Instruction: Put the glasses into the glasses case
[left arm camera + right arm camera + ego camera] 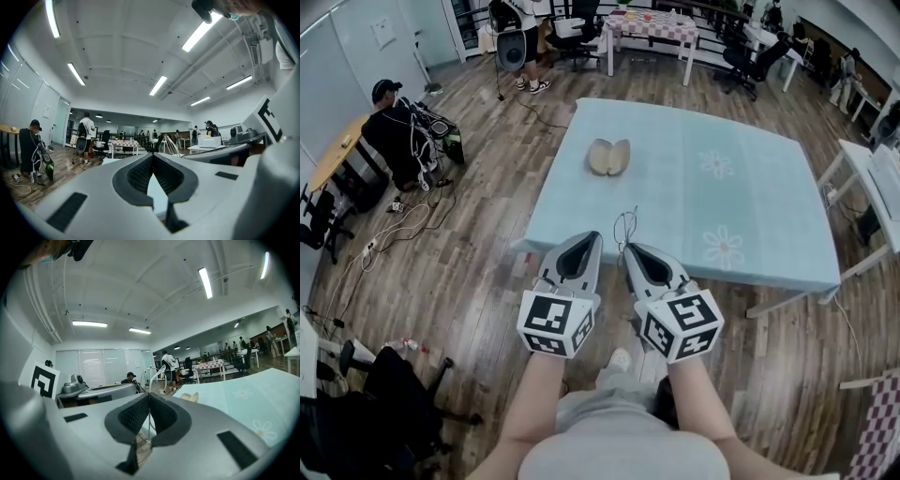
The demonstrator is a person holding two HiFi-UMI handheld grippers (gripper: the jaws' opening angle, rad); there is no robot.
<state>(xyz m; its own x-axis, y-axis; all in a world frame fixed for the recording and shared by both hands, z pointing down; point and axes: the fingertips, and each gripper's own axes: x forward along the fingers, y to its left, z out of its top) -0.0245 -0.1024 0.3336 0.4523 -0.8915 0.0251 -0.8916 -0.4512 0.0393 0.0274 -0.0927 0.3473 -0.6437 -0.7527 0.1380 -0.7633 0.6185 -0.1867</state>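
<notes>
An open tan glasses case (608,157) lies on the far left part of the pale blue table (750,216). Thin wire-framed glasses (625,225) stick up from my right gripper (627,247), which is shut on them just short of the table's near edge. In the right gripper view the glasses (152,376) rise from the closed pads, with the case (190,397) beyond. My left gripper (596,234) hangs beside the right one, shut with nothing in it. The left gripper view shows its jaws (152,155) met and the glasses (172,146) to the right.
Both grippers are over wooden floor in front of the table's near left corner. A seated person (389,117) with cables and bags is at the left. A checkered table (652,26), office chairs and standing people fill the back. White desks (872,178) stand at the right.
</notes>
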